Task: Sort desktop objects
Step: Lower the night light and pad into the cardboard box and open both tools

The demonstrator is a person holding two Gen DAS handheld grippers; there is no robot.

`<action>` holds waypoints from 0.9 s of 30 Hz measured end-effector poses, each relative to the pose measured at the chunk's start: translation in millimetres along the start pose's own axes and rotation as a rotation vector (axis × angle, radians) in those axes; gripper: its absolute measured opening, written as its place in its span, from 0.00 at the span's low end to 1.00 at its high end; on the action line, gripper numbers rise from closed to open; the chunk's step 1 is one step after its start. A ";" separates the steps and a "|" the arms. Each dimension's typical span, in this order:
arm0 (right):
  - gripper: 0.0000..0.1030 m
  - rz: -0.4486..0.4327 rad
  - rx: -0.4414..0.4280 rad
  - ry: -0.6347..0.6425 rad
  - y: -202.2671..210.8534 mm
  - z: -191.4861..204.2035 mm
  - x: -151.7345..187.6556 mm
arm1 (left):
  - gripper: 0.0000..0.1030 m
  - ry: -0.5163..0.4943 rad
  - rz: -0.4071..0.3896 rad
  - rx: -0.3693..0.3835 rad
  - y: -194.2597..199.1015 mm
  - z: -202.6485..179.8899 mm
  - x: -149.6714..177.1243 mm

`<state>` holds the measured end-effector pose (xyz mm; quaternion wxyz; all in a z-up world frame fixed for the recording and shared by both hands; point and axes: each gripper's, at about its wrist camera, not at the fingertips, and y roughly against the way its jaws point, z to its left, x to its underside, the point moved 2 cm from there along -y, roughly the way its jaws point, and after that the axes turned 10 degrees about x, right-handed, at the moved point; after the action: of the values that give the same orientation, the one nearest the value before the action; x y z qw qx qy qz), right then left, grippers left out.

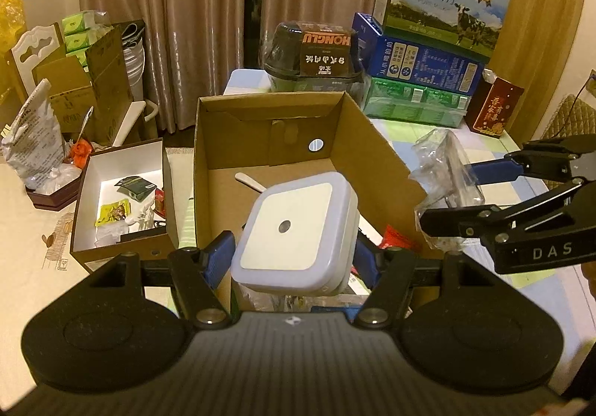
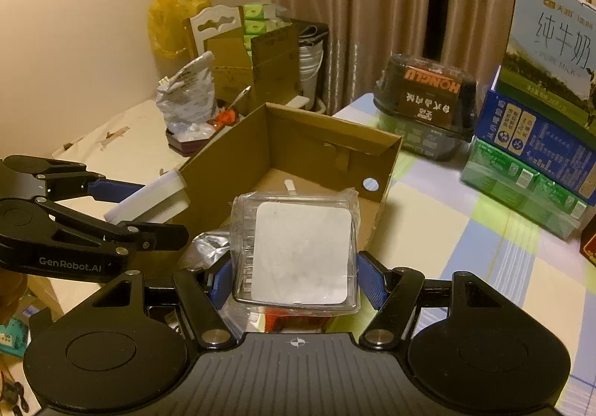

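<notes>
Curtains hang behind a cluttered table whose right half wears a checked cloth, with stacked milk cartons (image 1: 443,2) at the far right and a black-lidded container (image 1: 313,54) behind the middle. An open cardboard box (image 1: 376,158) sits in the centre of the table; a small white stick (image 1: 250,180) lies on its floor. To its left stands a smaller white-lined box (image 1: 83,214) that already holds small packets.

The left gripper (image 1: 294,252) is clamped on a square white night light (image 1: 294,229), its blue pads pressed to the two sides. It is held up over the near edge of the cardboard box, its face tilted toward the camera.

The right gripper (image 2: 294,278) is closed around a clear plastic case (image 2: 298,252), the kind such a light comes packed in, with a white card inside. It hovers just off the box's near right corner.

Both loads lie on the near side of the cardboard box, whose open mouth is straight ahead of each tool and below it. The left one looks the nearer, already partly over the rim, so a short push forward and a release would probably drop the light inside.
</notes>
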<state>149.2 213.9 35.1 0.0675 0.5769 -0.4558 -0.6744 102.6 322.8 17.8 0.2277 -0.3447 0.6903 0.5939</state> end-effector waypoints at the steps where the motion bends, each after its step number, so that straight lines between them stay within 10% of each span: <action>1: 0.63 0.000 0.002 -0.002 -2.6 -1.7 -0.6 | 0.61 0.001 0.001 -0.001 -2.6 1.2 -0.8; 27: 0.64 0.011 -0.049 -0.066 -28.0 -6.6 -10.2 | 0.70 0.069 -0.047 -0.047 6.4 18.4 10.7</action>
<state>170.2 232.8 23.5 0.0703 0.5503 -0.4440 -0.7036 89.0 339.0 10.8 0.2094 -0.3864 0.6754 0.5922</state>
